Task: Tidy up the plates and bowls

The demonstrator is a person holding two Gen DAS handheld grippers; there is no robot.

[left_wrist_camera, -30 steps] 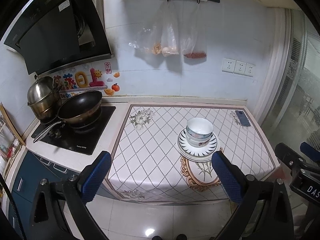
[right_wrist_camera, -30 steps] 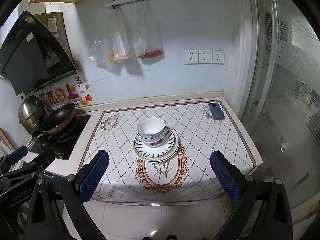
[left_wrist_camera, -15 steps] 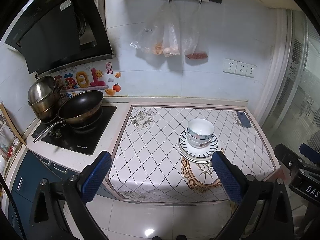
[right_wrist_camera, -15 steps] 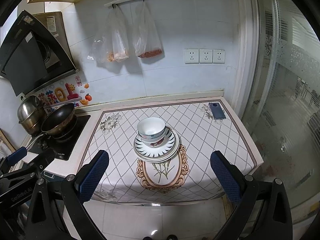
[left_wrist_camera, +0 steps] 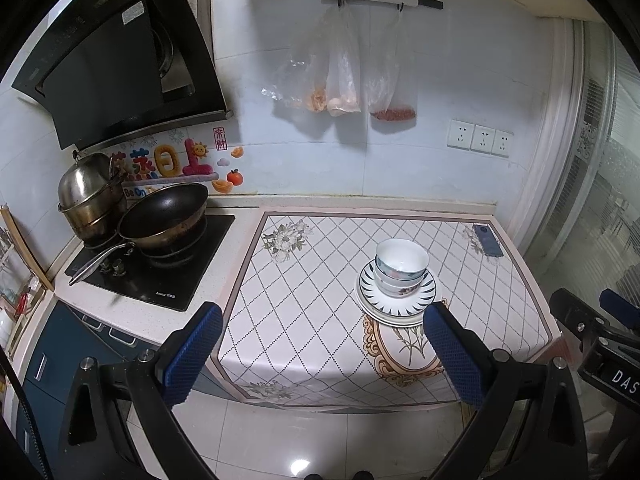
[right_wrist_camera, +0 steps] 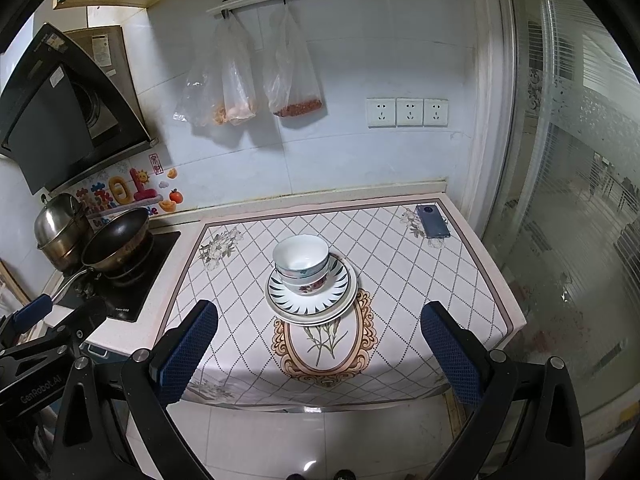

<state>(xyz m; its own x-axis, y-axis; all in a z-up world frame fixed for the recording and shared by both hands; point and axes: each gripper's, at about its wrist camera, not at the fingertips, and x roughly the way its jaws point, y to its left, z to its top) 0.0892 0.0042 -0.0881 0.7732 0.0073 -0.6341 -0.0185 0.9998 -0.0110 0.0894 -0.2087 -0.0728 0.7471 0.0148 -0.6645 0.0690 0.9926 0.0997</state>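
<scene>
Right wrist view: nested bowls [right_wrist_camera: 302,264] on stacked plates [right_wrist_camera: 311,298], frame centre; both jaws wide open, empty. Approach level, lift bowls straight up.

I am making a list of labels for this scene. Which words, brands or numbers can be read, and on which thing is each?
"GenRobot.AI": side of the left gripper.
"DAS", cut off: body of the right gripper.
"Be On": wall sticker.
Stove brand, range hood labels: too small to read.
</scene>
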